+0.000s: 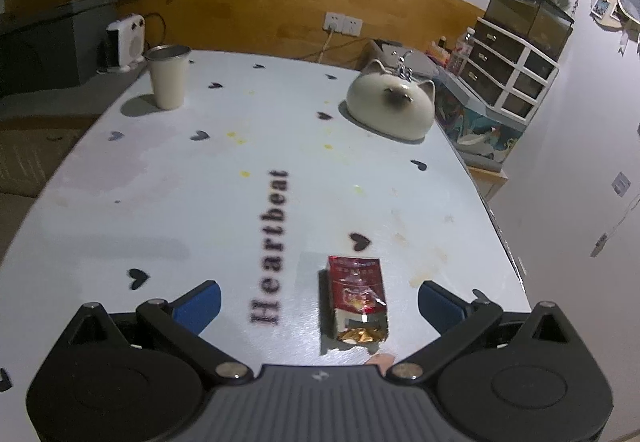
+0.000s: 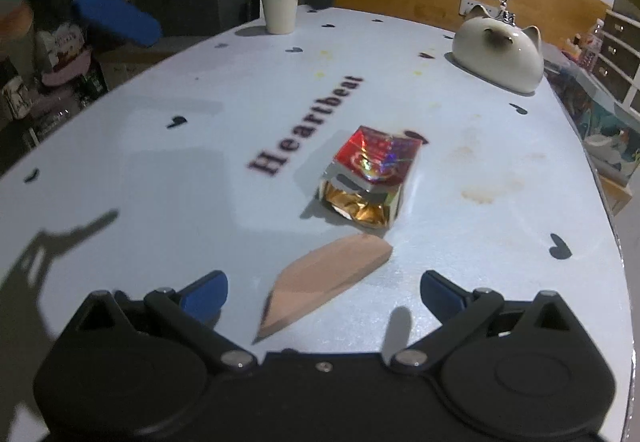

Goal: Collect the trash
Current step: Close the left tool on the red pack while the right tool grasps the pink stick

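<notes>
A crumpled red cigarette pack [image 1: 357, 302] with gold foil at its torn end lies on the pale blue table [image 1: 160, 202]. It sits between the blue fingers of my open left gripper [image 1: 320, 302], nearer the right finger. In the right wrist view the pack [image 2: 370, 174] lies ahead of my open right gripper [image 2: 324, 292]. A flat pinkish wooden leaf-shaped piece [image 2: 324, 278] lies on the table between that gripper's fingers. The left gripper's blue finger [image 2: 116, 20] shows at the upper left of that view.
A white cup [image 1: 168, 76] stands at the far left of the table, and a white cat-shaped ceramic lid [image 1: 394, 108] at the far right. A drawer unit [image 1: 508, 70] and boxes stand beyond the right edge. A heater [image 1: 128, 38] stands behind the cup.
</notes>
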